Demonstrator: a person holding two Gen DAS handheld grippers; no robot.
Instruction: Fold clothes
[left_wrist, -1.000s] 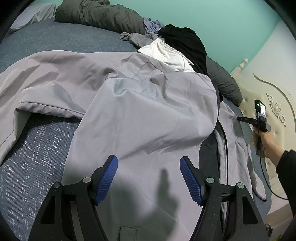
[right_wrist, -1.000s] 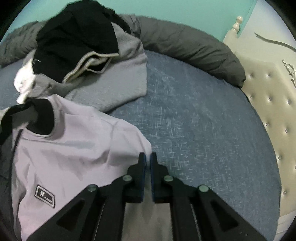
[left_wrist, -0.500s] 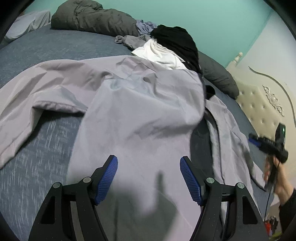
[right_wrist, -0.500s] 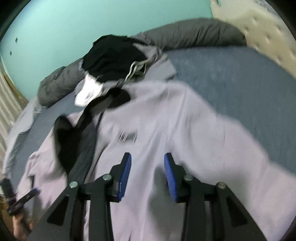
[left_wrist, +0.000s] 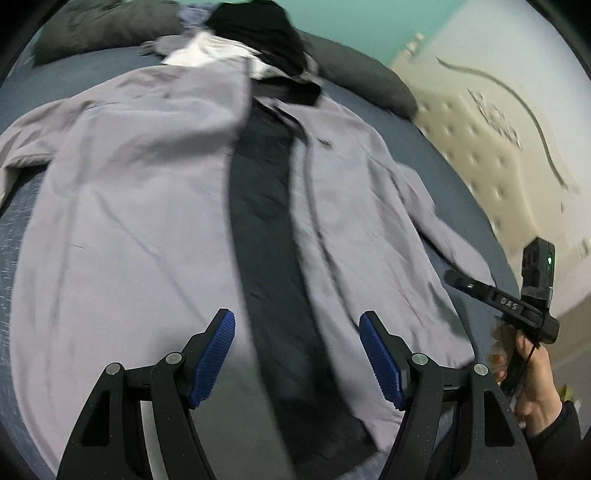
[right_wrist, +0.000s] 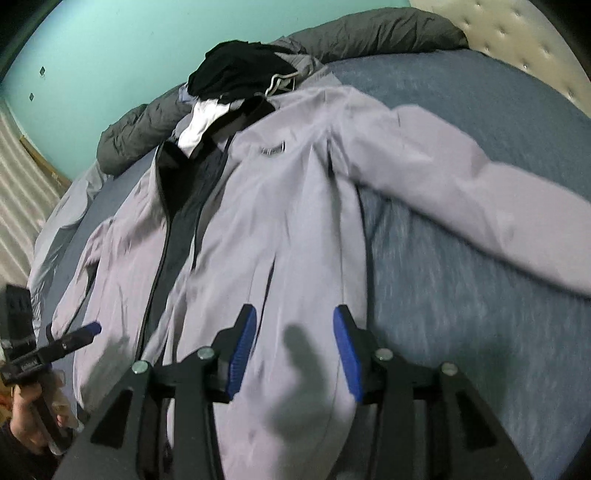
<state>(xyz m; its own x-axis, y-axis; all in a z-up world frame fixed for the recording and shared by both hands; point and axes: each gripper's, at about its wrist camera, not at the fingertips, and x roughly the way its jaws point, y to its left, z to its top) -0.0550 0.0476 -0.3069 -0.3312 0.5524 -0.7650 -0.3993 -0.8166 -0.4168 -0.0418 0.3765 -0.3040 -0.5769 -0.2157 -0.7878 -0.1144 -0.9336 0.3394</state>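
Note:
A light grey jacket (left_wrist: 140, 206) lies spread on the blue bed, front open, its dark lining (left_wrist: 269, 221) showing down the middle. In the right wrist view the same jacket (right_wrist: 280, 229) has one sleeve (right_wrist: 480, 206) stretched out to the right. My left gripper (left_wrist: 297, 354) hangs open above the jacket's lower middle, nothing between its blue pads. My right gripper (right_wrist: 293, 350) is above the jacket's right front panel; its jaws are opening and hold nothing. Each gripper shows in the other's view: the right gripper (left_wrist: 495, 295) at the jacket's right hem, the left gripper (right_wrist: 70, 339) at the lower left.
A heap of clothes, black (right_wrist: 240, 74), white (right_wrist: 199, 125) and grey, lies beyond the jacket's collar. A dark grey duvet (right_wrist: 369, 33) runs along the teal wall. A cream tufted headboard (left_wrist: 498, 155) stands on the right. Bare blue mattress (right_wrist: 461, 295) lies right of the jacket.
My right gripper let go of the jacket's edge, opened and swung back toward the hem. The jacket now lies flatter and opened out. My left gripper shifted right over the lining, still open.

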